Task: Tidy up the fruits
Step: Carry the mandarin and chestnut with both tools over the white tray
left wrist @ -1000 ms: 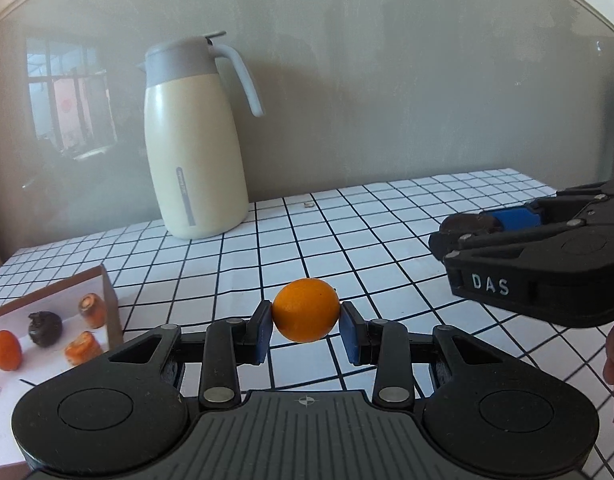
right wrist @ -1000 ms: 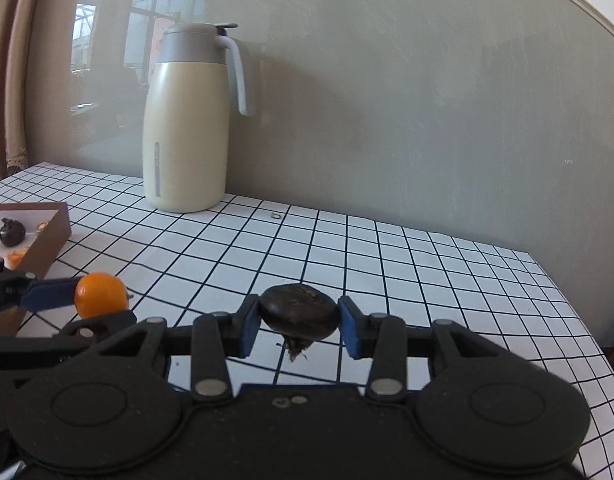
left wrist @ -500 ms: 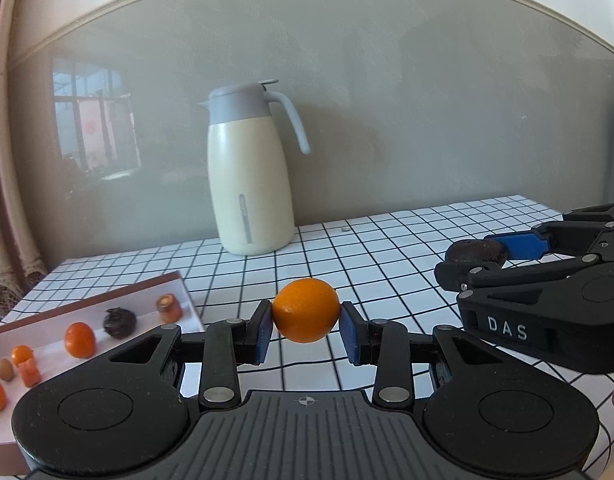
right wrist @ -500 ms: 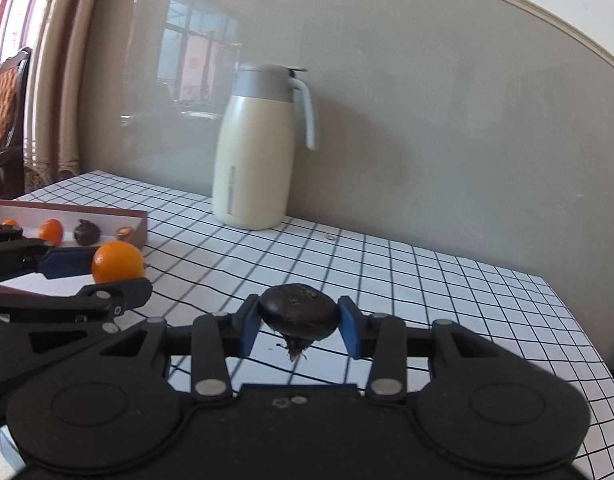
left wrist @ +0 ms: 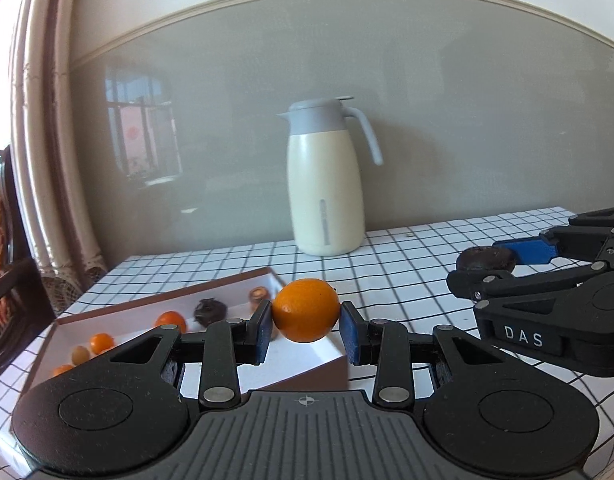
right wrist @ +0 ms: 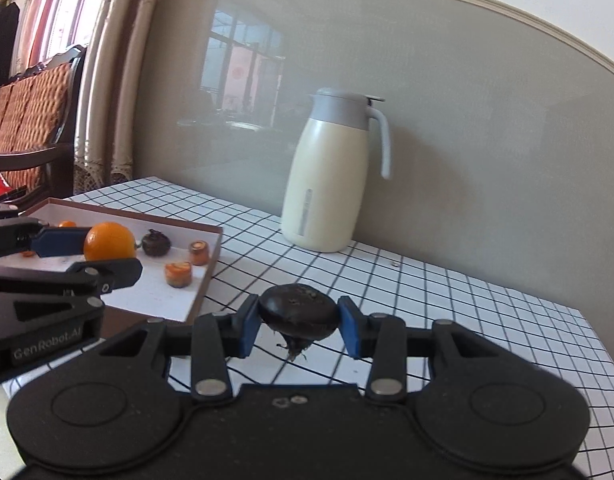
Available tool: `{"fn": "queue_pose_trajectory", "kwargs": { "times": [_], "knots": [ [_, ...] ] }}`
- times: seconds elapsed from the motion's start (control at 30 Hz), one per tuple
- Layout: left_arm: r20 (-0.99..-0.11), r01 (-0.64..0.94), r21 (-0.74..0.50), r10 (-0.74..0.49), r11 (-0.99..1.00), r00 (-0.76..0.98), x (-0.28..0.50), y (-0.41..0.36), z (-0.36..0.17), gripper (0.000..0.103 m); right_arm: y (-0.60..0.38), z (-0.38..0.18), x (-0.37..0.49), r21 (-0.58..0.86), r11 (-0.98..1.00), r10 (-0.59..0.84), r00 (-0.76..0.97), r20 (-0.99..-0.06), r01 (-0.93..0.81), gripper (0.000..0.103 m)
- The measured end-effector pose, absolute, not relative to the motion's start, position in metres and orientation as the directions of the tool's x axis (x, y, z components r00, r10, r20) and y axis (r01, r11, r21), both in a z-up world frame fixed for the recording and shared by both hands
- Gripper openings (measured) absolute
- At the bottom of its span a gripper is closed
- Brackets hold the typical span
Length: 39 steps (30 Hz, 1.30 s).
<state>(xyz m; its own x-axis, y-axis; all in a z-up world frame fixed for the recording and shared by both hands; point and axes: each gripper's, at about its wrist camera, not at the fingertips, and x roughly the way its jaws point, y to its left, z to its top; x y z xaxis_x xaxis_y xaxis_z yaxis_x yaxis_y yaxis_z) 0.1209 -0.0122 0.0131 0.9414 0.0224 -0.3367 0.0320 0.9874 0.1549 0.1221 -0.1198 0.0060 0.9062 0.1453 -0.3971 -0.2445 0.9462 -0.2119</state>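
Both tongs have swung left since a second ago, bringing the tray [left wrist: 155,304] from the frame's edge toward the middle. The left tongs [left wrist: 306,330] are clamped on an orange [left wrist: 306,310], held in the air over the tray's near corner. The right tongs [right wrist: 299,326] grip a dark water chestnut [right wrist: 299,312] above the checked tabletop [right wrist: 447,304], just right of the tray. Inside the tray lie small oranges [left wrist: 101,342], another dark chestnut [right wrist: 156,243] and two cut orange pieces [right wrist: 178,274]. A cream jug [right wrist: 327,184] stands at the wall behind.
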Motion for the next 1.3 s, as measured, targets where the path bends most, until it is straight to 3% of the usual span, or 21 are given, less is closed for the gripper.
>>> {"fn": "queue_pose_trajectory", "kwargs": {
  "times": [1.3],
  "knots": [
    [-0.335, -0.329, 0.082, 0.337, 0.941, 0.88, 0.104, 0.175, 0.007, 0.036, 0.031, 0.007, 0.155, -0.188, 0.855, 0.381, 0.833, -0.402, -0.483, 0.033]
  ]
}}
